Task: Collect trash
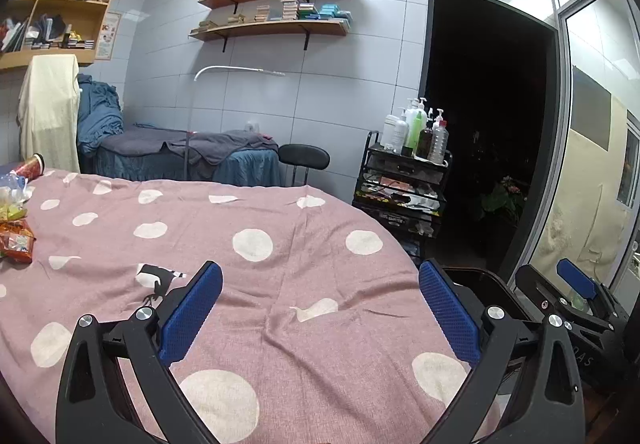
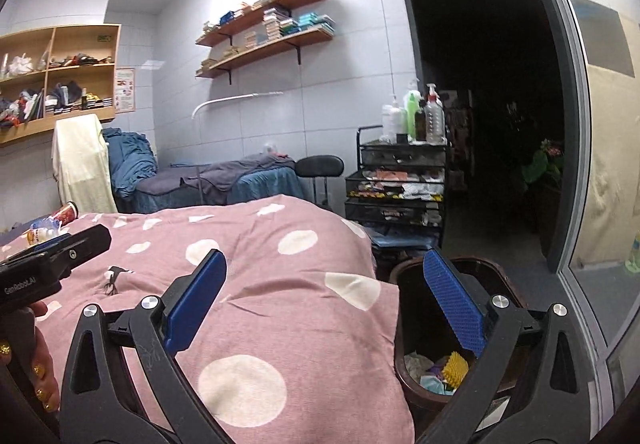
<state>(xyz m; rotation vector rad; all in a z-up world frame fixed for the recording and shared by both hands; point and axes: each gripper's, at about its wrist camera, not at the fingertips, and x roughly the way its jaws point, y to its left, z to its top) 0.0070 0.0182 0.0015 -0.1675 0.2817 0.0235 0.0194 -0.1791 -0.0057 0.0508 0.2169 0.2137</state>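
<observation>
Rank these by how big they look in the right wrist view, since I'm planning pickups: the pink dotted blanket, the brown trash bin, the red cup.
1. Pink dotted blanket, largest by far.
2. Brown trash bin.
3. Red cup, though it lies far from the camera, so it looks smaller than it is.

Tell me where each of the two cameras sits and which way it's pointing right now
Left wrist: on the left gripper, looking across the pink dotted blanket toward the tiled wall; its blue fingers are apart, and the right gripper shows at right.
Right wrist: on the right gripper, over the blanket's edge and the trash bin; the left gripper shows at left.
Shared: blanket, wall shelves, cart, dark doorway.
</observation>
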